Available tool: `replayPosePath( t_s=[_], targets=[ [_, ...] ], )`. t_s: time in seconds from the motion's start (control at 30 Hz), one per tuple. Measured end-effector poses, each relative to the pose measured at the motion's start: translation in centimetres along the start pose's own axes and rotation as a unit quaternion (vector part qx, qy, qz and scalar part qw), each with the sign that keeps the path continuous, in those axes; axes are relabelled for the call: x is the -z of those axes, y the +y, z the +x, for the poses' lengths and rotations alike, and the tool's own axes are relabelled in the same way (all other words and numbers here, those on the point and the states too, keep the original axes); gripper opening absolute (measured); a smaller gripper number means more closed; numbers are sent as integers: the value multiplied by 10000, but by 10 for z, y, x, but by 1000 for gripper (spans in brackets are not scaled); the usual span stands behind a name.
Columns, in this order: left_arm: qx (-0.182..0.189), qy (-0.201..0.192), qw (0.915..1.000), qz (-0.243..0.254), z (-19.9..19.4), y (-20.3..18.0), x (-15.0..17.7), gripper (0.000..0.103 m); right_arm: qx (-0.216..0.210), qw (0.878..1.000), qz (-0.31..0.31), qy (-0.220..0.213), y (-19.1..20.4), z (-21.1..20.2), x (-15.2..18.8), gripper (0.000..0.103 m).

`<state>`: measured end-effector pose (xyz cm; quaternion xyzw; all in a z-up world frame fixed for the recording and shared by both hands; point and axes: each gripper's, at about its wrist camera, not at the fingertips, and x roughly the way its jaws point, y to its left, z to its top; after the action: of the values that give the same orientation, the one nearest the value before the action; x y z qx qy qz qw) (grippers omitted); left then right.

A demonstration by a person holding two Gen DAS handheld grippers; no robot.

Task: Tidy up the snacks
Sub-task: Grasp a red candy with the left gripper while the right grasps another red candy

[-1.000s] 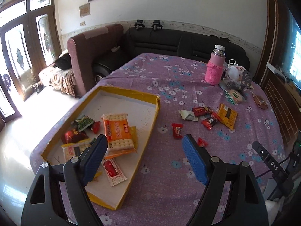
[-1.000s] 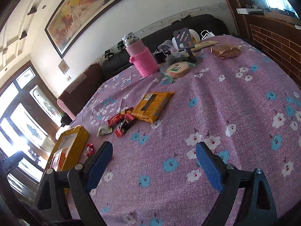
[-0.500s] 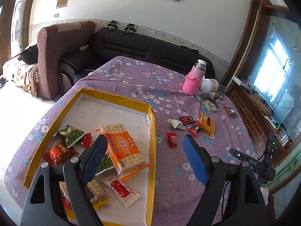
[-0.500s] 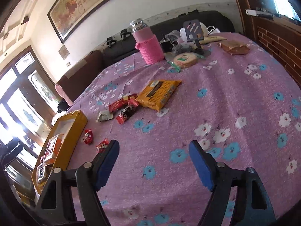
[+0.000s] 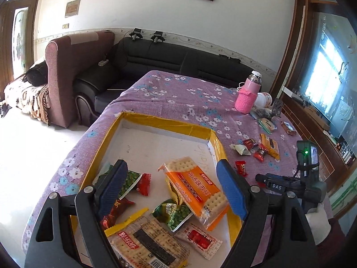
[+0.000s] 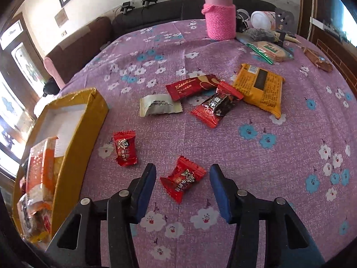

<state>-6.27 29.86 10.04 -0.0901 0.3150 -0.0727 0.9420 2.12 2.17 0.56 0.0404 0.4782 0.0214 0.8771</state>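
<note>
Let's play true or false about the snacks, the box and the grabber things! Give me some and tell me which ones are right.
1. The right gripper is open around a small red candy on the tablecloth. True.
2. The yellow-edged box holds no snacks. False: an orange cracker pack and other snacks lie inside.
3. The left gripper is squeezing the cracker pack. False: its jaws are open above the box.
4. The pink bottle stands upright. True.
5. A yellow snack pack lies outside the box. True.
</note>
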Motion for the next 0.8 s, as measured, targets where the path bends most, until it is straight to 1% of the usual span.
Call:
replayPosePath(
  t_s=[0.03,0.07,0.13,0.17,0.27,0.3,0.37,0.43,0.5,0.57,0.6,0.63,0.67,0.73,0.77,0.8],
  targets=[
    [39,-43,10000,3,-1,-1,1,82,132,9998,-98,-74,4,-1,0,30],
    [86,-75,9999,26,0,-4,2,82,112,9998,-155,-88,6,-1,2,27],
    [215,-34,9998,30,4,-13,3,82,-14,9995,-265,-161,4,-7,2,19],
    [344,42,9994,-15,6,-20,4,82,-95,9995,-276,-150,-1,-11,1,5],
    [803,320,9962,-103,15,-44,9,82,-299,9989,-144,-324,-23,-24,-2,3],
    [876,425,9952,-93,18,-54,10,82,-320,9985,-130,-419,-31,-29,-3,2],
    [1016,674,9925,-80,28,-75,11,81,-429,9977,-115,-506,-45,-32,-3,2],
    [1060,843,9908,-59,39,-95,11,73,-625,9964,-69,-565,-60,-31,-1,2],
    [860,1007,9911,108,56,-117,9,67,-907,9941,51,-590,-78,-28,0,2],
    [634,1213,9902,260,79,-134,9,65,-1253,9899,298,-599,-95,-23,2,4],
    [555,1341,9889,310,91,-141,9,61,-1398,9874,451,-584,-103,-19,2,8],
    [477,1450,9875,397,104,-148,9,55,-1546,9848,591,-522,-110,-17,2,8],
    [398,1540,9860,493,115,-154,11,53,-1694,9820,690,-463,-115,-15,1,8],
    [225,1704,9832,623,134,-162,13,52,-1802,9796,768,-440,-119,-17,0,11],
    [144,1768,9819,657,143,-165,15,52,-1857,9782,804,-465,-121,-19,-1,17],
    [64,1818,9809,685,149,-166,16,52,-1916,9767,839,-487,-122,-22,-1,27]
  ],
)
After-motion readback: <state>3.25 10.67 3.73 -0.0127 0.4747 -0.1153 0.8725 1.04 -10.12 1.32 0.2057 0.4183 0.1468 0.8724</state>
